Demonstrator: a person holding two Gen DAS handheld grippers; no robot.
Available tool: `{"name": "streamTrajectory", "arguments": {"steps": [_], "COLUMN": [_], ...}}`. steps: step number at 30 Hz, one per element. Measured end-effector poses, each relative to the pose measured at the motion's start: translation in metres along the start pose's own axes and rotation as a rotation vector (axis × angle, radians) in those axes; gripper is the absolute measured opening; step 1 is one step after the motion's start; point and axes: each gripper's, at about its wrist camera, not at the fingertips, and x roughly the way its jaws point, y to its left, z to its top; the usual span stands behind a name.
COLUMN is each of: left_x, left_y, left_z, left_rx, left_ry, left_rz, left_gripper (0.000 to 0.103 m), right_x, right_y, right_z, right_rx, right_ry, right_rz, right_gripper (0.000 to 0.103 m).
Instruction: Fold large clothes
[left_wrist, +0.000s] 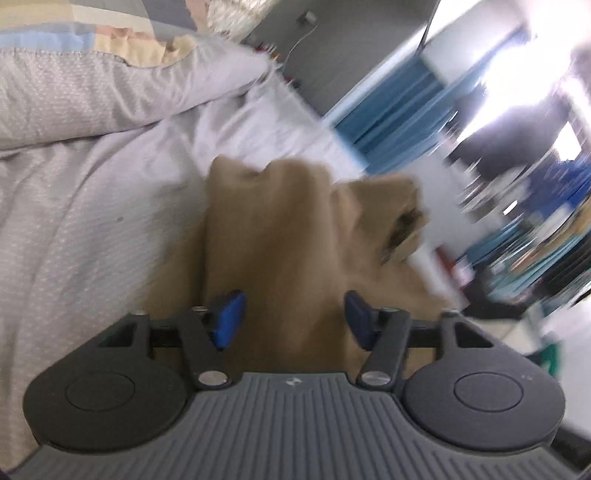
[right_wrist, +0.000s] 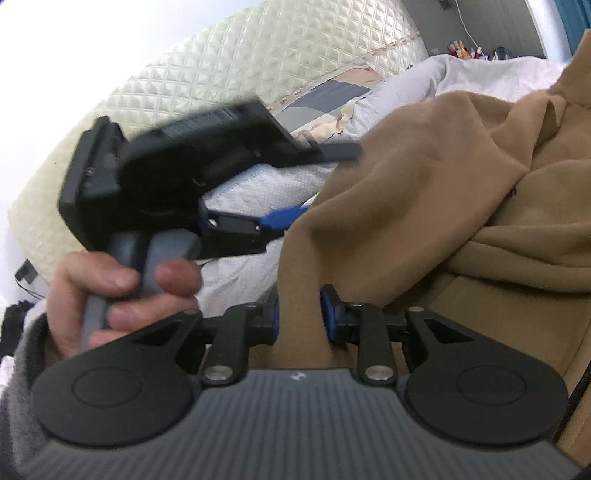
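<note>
The tan garment (right_wrist: 443, 206) hangs bunched above the bed (left_wrist: 92, 206), right gripper (right_wrist: 299, 317) jaws clamped on a fold, left gripper (left_wrist: 291, 314) jaws apart around loose cloth, so that side could slip and sag unevenly

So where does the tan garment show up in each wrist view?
Left wrist: the tan garment fills the centre, running up from between the left gripper fingers, blurred.
Right wrist: the garment covers the right half, a fold pinched in the right gripper.
Shared landmark: the pale grey quilt beneath the garment.
</note>
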Motion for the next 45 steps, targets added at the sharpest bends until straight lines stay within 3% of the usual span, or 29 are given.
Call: {"name": "streamTrajectory", "arguments": {"steps": [1, 3, 4, 11, 15, 17, 21, 22, 24, 28, 29, 30, 33, 34, 37, 39, 43, 45], "left_x": [0.004, 0.007, 0.006, -0.007, -0.013, -0.014, -0.014, -0.014, -0.014, -0.015, -0.014, -0.014, -0.013, -0.014, -0.019, -0.021, -0.018, -0.017], "left_y": [0.000, 0.003, 0.007, 0.031, 0.042, 0.048, 0.052, 0.052, 0.051, 0.052, 0.053, 0.053, 0.051, 0.049, 0.041, 0.038, 0.026, 0.019], "left_z": [-0.002, -0.003, -0.003, 0.001, 0.004, 0.004, 0.006, 0.006, 0.006, 0.007, 0.007, 0.007, 0.006, 0.007, 0.006, 0.006, 0.002, 0.001], "left_rx": [0.011, 0.010, -0.001, -0.152, -0.229, -0.265, -0.285, -0.285, -0.280, -0.273, -0.273, -0.270, -0.262, -0.255, -0.232, -0.222, -0.205, -0.184], "left_ry": [0.014, 0.009, 0.005, -0.047, -0.064, -0.065, -0.069, -0.069, -0.072, -0.087, -0.087, -0.089, -0.099, -0.108, -0.134, -0.129, -0.118, -0.115], "left_rz": [0.023, 0.046, 0.032, -0.044, -0.056, -0.050, -0.036, -0.035, -0.030, -0.017, -0.021, -0.022, -0.043, -0.055, -0.124, -0.200, -0.346, -0.378], "left_gripper": [0.046, 0.022, 0.019, 0.015, 0.015, 0.015, 0.015, 0.015, 0.015, 0.015, 0.015, 0.015, 0.016, 0.016, 0.028, 0.051, 0.057, 0.057], "right_x": [-0.001, -0.003, -0.003, -0.040, -0.056, -0.050, -0.017, -0.006, 0.010, 0.038, 0.043, 0.047, 0.050, 0.047, 0.021, -0.002, -0.044, -0.057], "right_y": [-0.002, -0.006, -0.006, -0.035, -0.053, -0.066, -0.076, -0.078, -0.079, -0.075, -0.074, -0.075, -0.072, -0.070, -0.068, -0.062, -0.056, -0.051], "right_z": [0.001, 0.002, 0.003, 0.015, 0.019, 0.018, 0.007, 0.004, -0.001, 0.003, 0.006, 0.009, 0.022, 0.029, 0.055, 0.082, 0.147, 0.182], "right_rx": [0.002, 0.012, 0.022, 0.197, 0.288, 0.363, 0.452, 0.479, 0.520, 0.525, 0.529, 0.531, 0.482, 0.469, 0.401, 0.343, 0.232, 0.144], "right_ry": [0.000, 0.012, 0.019, -0.060, -0.136, -0.150, -0.088, -0.066, -0.050, -0.051, -0.047, -0.042, -0.039, -0.047, -0.105, -0.150, -0.202, -0.213], "right_rz": [0.002, 0.002, 0.002, 0.114, 0.105, 0.079, 0.002, 0.001, 0.028, 0.070, 0.060, 0.045, 0.013, 0.003, -0.018, -0.049, -0.126, -0.185], "right_gripper": [0.027, 0.028, 0.028, 0.035, 0.035, 0.034, 0.036, 0.038, 0.057, 0.056, 0.052, 0.039, 0.014, 0.010, 0.009, 0.008, 0.008, 0.008]}}
